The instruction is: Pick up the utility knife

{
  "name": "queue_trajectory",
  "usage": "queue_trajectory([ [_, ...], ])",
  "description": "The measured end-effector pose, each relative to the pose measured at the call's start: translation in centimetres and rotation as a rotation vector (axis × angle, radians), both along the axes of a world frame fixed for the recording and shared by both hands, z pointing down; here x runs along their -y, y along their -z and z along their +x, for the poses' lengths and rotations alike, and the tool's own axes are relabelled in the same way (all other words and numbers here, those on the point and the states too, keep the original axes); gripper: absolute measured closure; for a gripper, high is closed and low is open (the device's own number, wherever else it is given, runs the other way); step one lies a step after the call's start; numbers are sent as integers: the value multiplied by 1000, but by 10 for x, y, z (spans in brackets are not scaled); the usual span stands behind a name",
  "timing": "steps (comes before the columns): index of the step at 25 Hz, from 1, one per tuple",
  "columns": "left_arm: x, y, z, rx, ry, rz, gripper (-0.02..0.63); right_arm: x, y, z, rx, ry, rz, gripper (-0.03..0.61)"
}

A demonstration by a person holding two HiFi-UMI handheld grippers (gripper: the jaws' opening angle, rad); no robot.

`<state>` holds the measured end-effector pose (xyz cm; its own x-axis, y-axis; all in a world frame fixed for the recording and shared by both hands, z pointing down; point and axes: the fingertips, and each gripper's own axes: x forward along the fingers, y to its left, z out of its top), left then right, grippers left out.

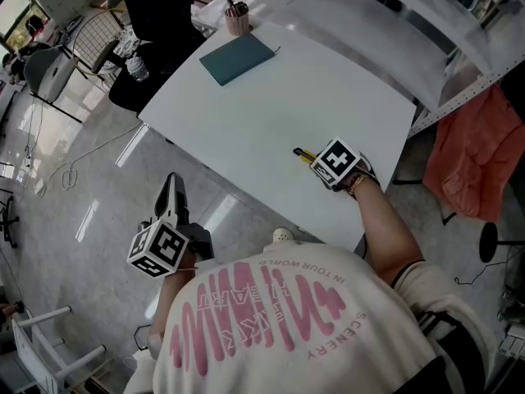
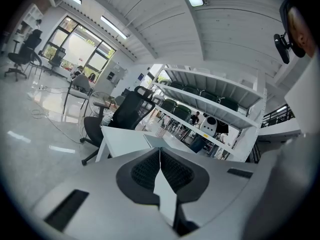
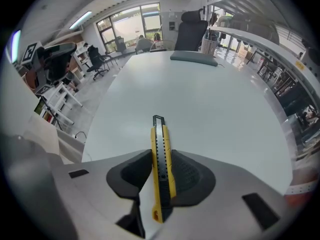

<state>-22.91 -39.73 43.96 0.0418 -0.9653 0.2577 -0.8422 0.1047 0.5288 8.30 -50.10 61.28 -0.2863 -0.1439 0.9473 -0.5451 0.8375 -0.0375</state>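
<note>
The utility knife (image 3: 159,134) is yellow and black and stands on edge between the pads of my right gripper (image 3: 161,155), which is shut on its handle. Its black tip points away over the white table (image 3: 200,99). In the head view the knife (image 1: 302,153) pokes out from under the right gripper (image 1: 317,162) near the table's (image 1: 279,105) near right corner, low over the top. My left gripper (image 1: 171,190) hangs off the table's near left side above the floor; its pads (image 2: 150,170) meet with nothing between them.
A teal notebook (image 1: 238,58) lies at the table's far side, with a pink pen cup (image 1: 237,19) beyond it. A black office chair (image 1: 156,23) stands at the far left corner. Orange cloth (image 1: 476,162) hangs from shelving to the right.
</note>
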Motion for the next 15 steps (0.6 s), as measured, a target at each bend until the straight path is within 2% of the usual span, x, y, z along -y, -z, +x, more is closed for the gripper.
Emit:
queue_trajectory([
  [15, -4, -5, -6, -10, -1, -5, 589, -1, 1, 1, 18, -45, 5, 442],
])
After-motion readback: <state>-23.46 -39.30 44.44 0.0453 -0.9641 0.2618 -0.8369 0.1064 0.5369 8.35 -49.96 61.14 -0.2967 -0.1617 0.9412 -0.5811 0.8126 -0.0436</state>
